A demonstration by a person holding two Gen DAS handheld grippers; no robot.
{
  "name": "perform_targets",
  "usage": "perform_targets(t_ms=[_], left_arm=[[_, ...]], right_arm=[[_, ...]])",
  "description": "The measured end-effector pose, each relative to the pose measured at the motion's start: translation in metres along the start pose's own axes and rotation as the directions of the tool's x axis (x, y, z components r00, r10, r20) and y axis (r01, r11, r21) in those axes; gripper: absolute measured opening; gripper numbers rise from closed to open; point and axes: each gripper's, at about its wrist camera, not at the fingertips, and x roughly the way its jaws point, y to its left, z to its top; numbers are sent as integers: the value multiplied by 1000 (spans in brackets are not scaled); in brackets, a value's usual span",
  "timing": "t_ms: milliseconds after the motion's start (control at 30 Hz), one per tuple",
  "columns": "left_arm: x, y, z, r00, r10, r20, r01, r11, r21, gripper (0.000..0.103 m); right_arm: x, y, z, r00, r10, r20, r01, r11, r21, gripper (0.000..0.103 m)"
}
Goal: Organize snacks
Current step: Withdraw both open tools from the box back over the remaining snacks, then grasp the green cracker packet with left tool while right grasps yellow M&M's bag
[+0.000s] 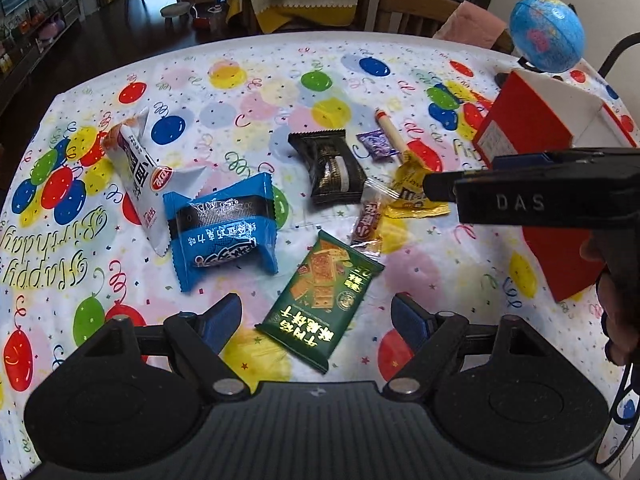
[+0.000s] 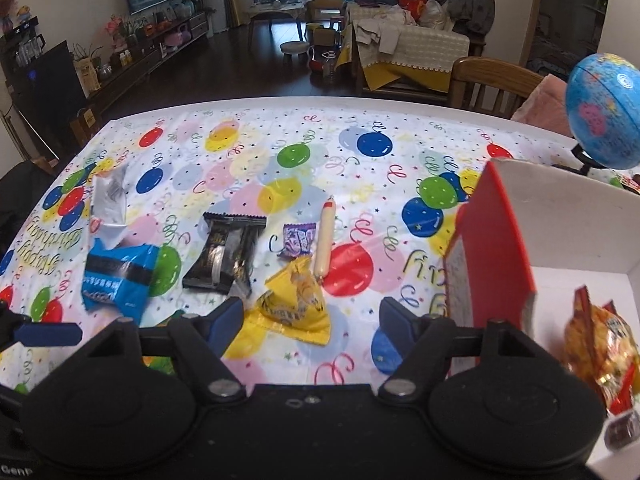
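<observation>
A green cracker packet (image 1: 320, 292) lies flat on the balloon tablecloth (image 1: 248, 80), between the spread fingers of my left gripper (image 1: 318, 320), which is open and not touching it. My right gripper (image 2: 312, 320) is open low over a yellow candy packet (image 2: 296, 304); the packet sits between its pads, nearer the left one, and neither presses on it. In the left wrist view the right gripper (image 1: 440, 188) reaches in from the right over that yellow packet (image 1: 412, 196). A red box (image 2: 500, 240) with a white inside holds a gold-wrapped snack (image 2: 600, 344).
Loose on the cloth lie a blue packet (image 1: 224, 228), a white packet (image 1: 136, 172), a black packet (image 1: 336, 168), a small purple sachet (image 1: 376, 144), a sausage stick (image 1: 390, 130) and a clear-ended bar (image 1: 366, 220). A globe (image 2: 604, 112) and a wooden chair (image 2: 492, 80) stand behind the box.
</observation>
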Motion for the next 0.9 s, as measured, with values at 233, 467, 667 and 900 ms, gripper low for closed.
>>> perform_targets(t_ms=[233, 467, 667, 900], left_arm=[[18, 0, 3, 999, -3, -33, 3, 1000, 7, 71], [27, -3, 4, 999, -9, -46, 9, 1000, 15, 63], [29, -2, 4, 999, 10, -46, -10, 1000, 14, 52], [26, 4, 2, 999, 7, -45, -8, 1000, -27, 48]], right_arm=[[20, 1, 3, 1000, 11, -18, -11, 1000, -8, 60], [32, 0, 4, 999, 28, -33, -28, 1000, -11, 50], [33, 2, 3, 998, 51, -37, -52, 999, -13, 33], [23, 0, -1, 999, 38, -24, -39, 999, -4, 27]])
